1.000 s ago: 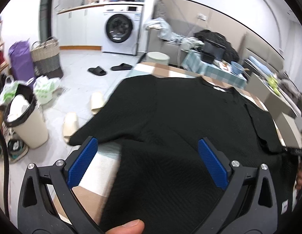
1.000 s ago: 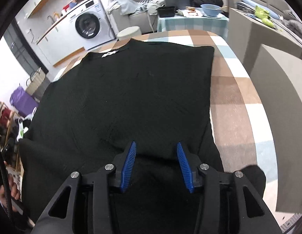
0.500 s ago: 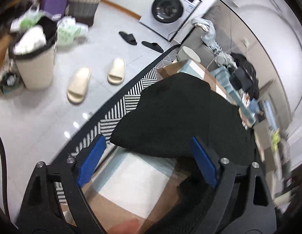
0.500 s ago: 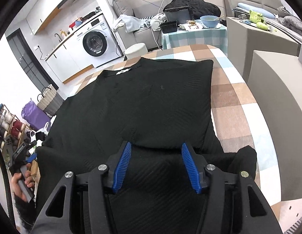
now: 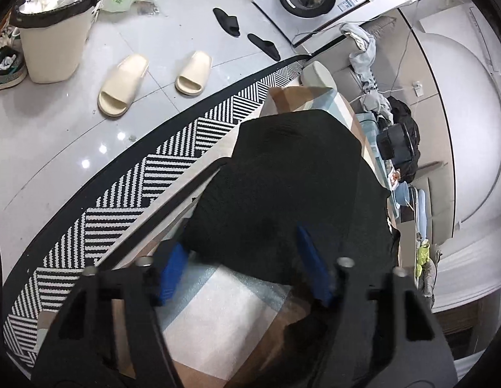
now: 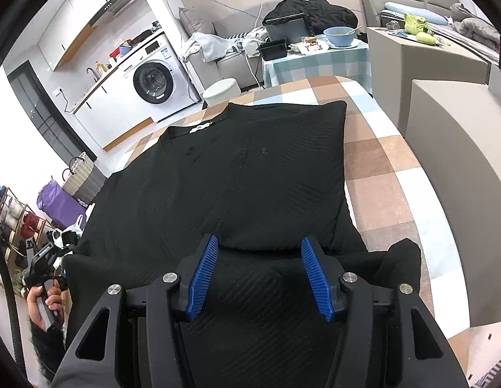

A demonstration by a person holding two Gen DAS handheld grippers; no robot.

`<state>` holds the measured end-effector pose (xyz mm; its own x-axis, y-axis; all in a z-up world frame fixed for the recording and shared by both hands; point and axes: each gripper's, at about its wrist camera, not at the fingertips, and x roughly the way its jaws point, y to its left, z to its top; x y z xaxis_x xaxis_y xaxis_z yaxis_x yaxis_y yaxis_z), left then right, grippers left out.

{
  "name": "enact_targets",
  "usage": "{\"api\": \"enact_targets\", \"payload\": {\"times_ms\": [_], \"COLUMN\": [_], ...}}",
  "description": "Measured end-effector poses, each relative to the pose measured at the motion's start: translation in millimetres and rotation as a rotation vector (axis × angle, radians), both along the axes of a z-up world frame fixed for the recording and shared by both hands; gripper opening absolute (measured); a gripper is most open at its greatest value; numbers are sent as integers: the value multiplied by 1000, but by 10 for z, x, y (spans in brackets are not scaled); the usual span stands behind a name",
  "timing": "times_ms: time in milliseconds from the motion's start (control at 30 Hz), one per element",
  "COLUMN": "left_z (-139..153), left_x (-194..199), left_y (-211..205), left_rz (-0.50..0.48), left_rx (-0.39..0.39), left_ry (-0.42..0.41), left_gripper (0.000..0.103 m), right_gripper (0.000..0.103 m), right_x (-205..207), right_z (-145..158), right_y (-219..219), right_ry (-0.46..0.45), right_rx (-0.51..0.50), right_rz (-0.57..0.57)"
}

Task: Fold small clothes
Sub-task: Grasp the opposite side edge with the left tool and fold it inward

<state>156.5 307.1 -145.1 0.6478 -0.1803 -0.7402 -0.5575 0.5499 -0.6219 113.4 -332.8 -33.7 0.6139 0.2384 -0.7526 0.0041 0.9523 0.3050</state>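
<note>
A black ribbed shirt (image 6: 250,174) lies spread on the checked table (image 6: 389,177), collar at the far end, its right side folded in. My right gripper (image 6: 261,265) is open, its blue pads above the shirt's near part, holding nothing. In the left wrist view my left gripper (image 5: 244,265) is open and tilted at the table's left edge, its pads either side of the shirt's left sleeve edge (image 5: 282,194). The left gripper in a hand also shows in the right wrist view (image 6: 45,265).
A striped rug (image 5: 121,200), cream slippers (image 5: 124,84) and a bin (image 5: 53,32) are on the floor left of the table. Grey boxes (image 6: 450,161) stand to the right. A washing machine (image 6: 153,80) and a cluttered side table (image 6: 315,58) stand beyond.
My left gripper has swung left and down to the table's left edge, now facing the hanging sleeve and the floor. The right gripper has opened wider and lifted slightly.
</note>
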Motion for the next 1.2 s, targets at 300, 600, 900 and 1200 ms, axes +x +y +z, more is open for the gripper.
{"api": "enact_targets", "payload": {"times_ms": [300,600,900,1200], "left_z": [387,1320,1722,1490], "left_x": [-22,205,735,563], "left_y": [-155,-969,-2779,-2720], "left_rz": [21,-132,-656,-638], "left_rx": [196,468,500,392], "left_ry": [-93,-283,-407,-383], "left_gripper": [5,5,25,71], "right_gripper": [56,56,56,56], "right_x": [-44,-114,-229,-288], "right_z": [2,40,116,149], "right_y": [-43,-89,-214,-322], "right_ry": [-10,-22,-37,-36], "right_rx": [6,20,16,12], "right_rz": [-13,-13,-47,-71]}}
